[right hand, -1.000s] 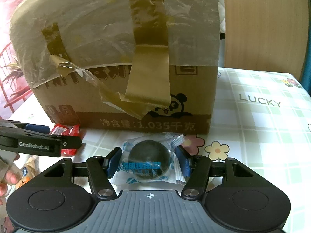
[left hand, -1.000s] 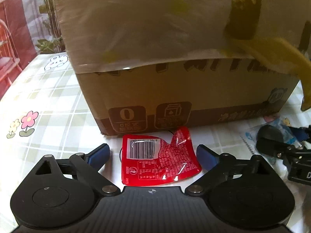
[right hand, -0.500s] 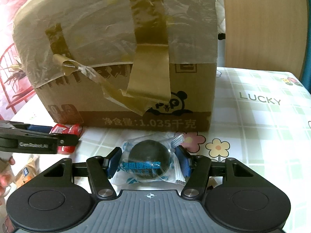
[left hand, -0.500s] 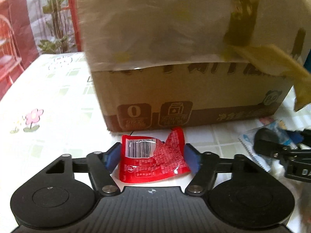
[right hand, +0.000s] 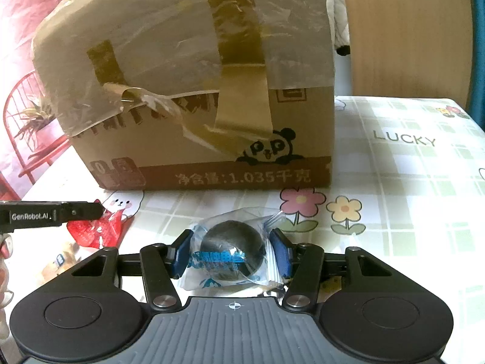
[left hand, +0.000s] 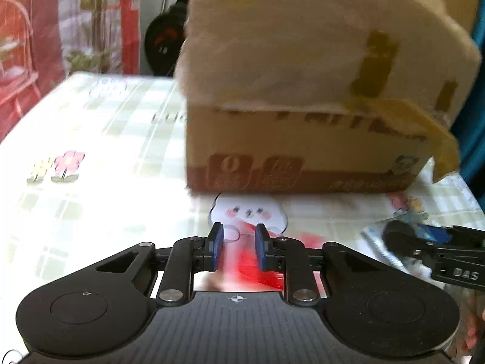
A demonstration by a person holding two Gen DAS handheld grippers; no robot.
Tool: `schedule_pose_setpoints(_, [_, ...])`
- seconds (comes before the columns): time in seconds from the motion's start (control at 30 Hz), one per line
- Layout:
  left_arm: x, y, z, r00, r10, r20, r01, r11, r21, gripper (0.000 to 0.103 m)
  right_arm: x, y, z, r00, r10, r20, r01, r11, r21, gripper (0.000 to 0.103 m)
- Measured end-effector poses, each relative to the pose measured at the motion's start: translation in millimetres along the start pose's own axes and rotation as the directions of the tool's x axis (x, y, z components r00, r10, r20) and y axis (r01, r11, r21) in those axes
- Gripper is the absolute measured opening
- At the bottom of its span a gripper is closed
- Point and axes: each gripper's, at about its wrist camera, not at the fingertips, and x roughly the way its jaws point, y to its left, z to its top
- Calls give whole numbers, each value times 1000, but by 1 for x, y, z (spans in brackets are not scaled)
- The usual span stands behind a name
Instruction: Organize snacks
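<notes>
A red snack packet (left hand: 257,270) shows blurred and crumpled between the blue pads of my left gripper (left hand: 238,250), whose jaws are closing tight on it. In the right wrist view the same packet (right hand: 97,229) hangs bunched under the left gripper's tip (right hand: 88,210). My right gripper (right hand: 232,256) has its jaws closing on a dark ball snack in a clear blue-printed wrapper (right hand: 230,242), with both pads against the wrapper. That wrapped ball (left hand: 397,236) also shows at the right of the left wrist view. The taped cardboard box (right hand: 197,91) stands just behind both.
The box (left hand: 303,139) fills the table's middle, with loose brown tape (right hand: 242,97) hanging off its front. A tan packet (right hand: 60,261) lies at the near left. The flowered plaid tablecloth (right hand: 409,197) runs on to the right. A red chair (right hand: 27,115) stands beyond the left edge.
My left gripper's jaws went from wide apart to nearly together, crumpling the red packet, and the gripper drew back from the box. The right gripper narrowed slightly on the wrapped ball.
</notes>
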Motion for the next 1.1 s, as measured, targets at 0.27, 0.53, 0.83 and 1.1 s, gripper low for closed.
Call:
schedule_pose_setpoints(0.27, [-10, 26, -2, 1000, -29, -6, 29, 998, -57, 24, -10, 1, -2, 1000, 10, 18, -10, 1000, 0, 50])
schedule_pose_setpoints(0.53, [-21, 11, -9, 994, -107, -17, 106, 993, -43, 24, -22, 6, -6, 1000, -14, 15, 15, 998, -62, 50])
schedule_pose_setpoints(0.83, [-21, -10, -24, 971, -222, -83, 218, 974, -55, 24, -17, 31, -8, 997, -72, -36, 60, 961, -269, 50])
schedule_pose_setpoints(1.1, [-13, -12, -34, 959, -259, -118, 248, 964, -97, 24, -25, 44, -19, 997, -48, -68, 26, 954, -300, 49])
